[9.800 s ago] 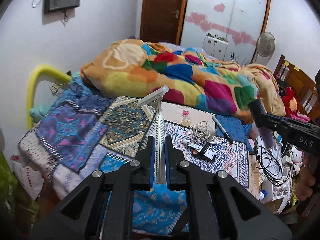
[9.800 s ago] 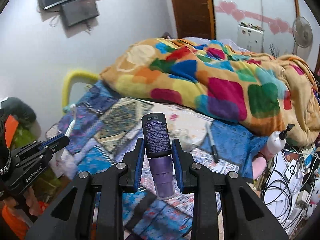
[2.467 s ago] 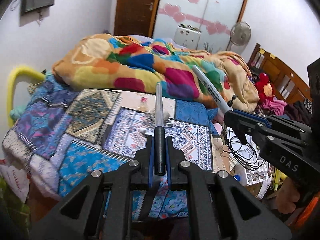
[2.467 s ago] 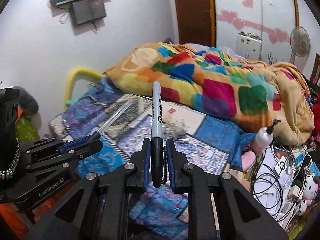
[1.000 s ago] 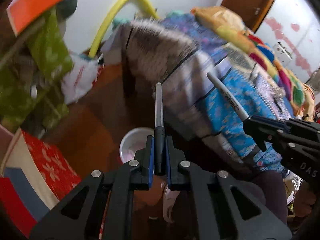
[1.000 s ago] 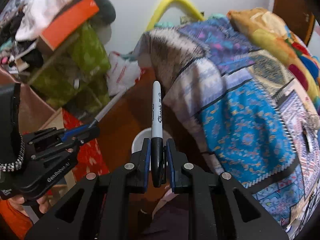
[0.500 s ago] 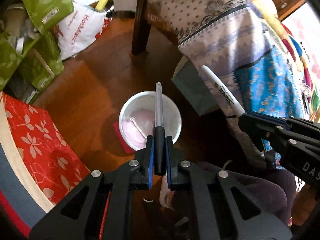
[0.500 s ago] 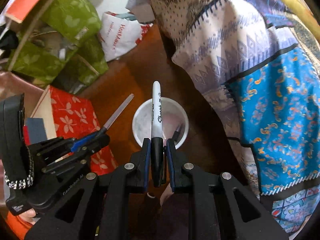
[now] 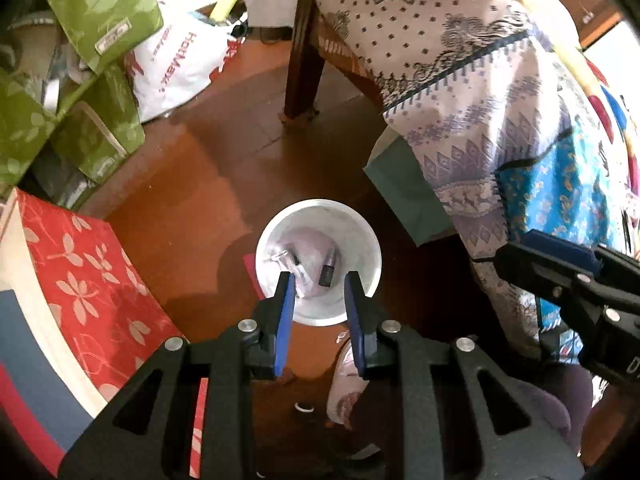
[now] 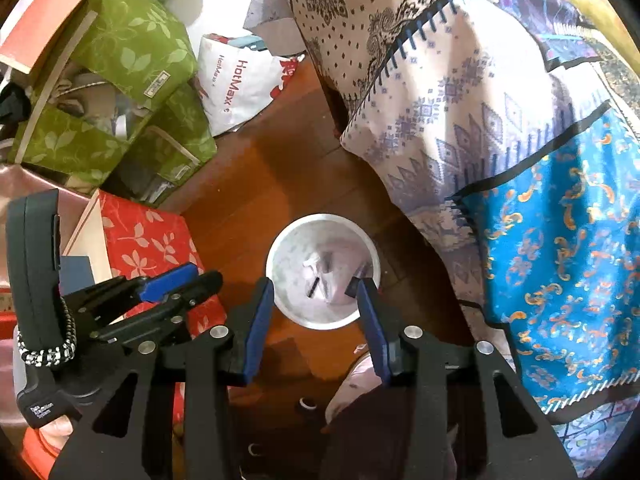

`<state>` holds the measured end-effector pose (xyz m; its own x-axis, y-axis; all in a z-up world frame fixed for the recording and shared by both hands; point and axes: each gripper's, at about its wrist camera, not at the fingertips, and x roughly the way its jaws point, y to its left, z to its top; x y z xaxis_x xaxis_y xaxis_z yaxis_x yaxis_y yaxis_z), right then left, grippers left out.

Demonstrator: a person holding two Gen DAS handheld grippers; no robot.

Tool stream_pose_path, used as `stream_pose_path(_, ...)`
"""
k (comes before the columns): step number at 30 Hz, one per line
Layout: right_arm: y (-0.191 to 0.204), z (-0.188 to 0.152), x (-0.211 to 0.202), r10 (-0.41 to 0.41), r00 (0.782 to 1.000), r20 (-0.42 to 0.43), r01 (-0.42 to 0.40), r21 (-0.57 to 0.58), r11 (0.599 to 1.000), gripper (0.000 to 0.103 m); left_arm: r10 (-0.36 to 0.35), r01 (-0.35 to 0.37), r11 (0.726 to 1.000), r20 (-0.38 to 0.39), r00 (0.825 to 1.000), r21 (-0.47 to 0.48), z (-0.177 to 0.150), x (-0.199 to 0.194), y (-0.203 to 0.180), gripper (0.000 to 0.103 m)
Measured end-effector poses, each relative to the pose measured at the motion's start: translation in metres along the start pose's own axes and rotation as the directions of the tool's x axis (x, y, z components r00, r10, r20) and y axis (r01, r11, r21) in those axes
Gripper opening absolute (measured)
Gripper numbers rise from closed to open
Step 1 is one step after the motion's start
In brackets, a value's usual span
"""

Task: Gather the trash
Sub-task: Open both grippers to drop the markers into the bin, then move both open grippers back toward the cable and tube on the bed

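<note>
A white round bin (image 9: 362, 220) stands on the brown floor, also in the right wrist view (image 10: 280, 252). Inside lie a dark bottle (image 9: 327, 270), pens and other small trash (image 10: 318, 270). My left gripper (image 9: 318, 280) is open and empty, right above the bin. My right gripper (image 10: 316, 286) is open and empty, also above the bin. The right gripper shows at the right of the left wrist view (image 9: 560, 256); the left one shows at the left of the right wrist view (image 10: 172, 280).
A bed with patterned covers (image 9: 480, 80) overhangs on the right, its wooden leg (image 9: 300, 76) behind the bin. Green leaf-print bags (image 10: 132, 64), a white HotMax bag (image 10: 240, 80) and a red flowered box (image 9: 72, 264) stand on the left. My feet show below (image 10: 360, 376).
Both grippers have opened. The pen from the left gripper and the marker from the right gripper have dropped into the bin.
</note>
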<state>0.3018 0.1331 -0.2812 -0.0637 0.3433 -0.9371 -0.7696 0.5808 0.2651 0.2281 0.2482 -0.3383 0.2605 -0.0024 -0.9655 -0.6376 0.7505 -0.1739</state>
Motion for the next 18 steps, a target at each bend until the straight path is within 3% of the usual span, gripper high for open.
stream_pose_path(10, 0.007, -0.021, -0.061, -0.039, 0.991, 0.124, 0.047, -0.058, 0.997, 0.04, -0.001, -0.008, 0.997, 0.125, 0.992, 0.071, -0.014, -0.065, -0.02, 0.024)
stream_pose_path(18, 0.009, -0.044, -0.13, -0.046, 0.962, 0.269, 0.064, -0.057, 0.996, 0.04, -0.016, -0.007, 0.995, 0.232, 0.973, 0.098, -0.023, -0.12, -0.042, 0.024)
